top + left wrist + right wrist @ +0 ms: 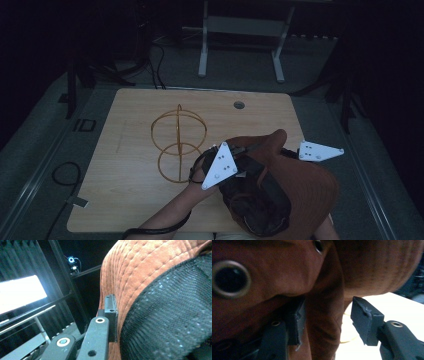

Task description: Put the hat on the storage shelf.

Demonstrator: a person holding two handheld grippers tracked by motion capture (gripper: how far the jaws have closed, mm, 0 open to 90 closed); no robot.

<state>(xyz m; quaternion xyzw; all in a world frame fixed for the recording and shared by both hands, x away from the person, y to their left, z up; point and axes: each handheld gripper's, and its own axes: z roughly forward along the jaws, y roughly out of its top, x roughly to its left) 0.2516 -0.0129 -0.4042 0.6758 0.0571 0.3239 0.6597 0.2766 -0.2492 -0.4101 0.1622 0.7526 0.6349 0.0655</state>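
Wooden table [125, 200], dim room; left gripper [110, 315] clamps orange hat [305, 185]; right gripper [327, 325] parted.

Free passage is offered by the bare left half of the table [107, 165]. The middle is blocked by the wire stand [179, 142], and the near right is taken by the hat [295, 185].

Stitched rust-brown cloth hat [300, 185] with black mesh lining [172, 315] and metal eyelets [230, 278]; thin golden wire stand [178, 142] on a matt wood-grain table [125, 150].
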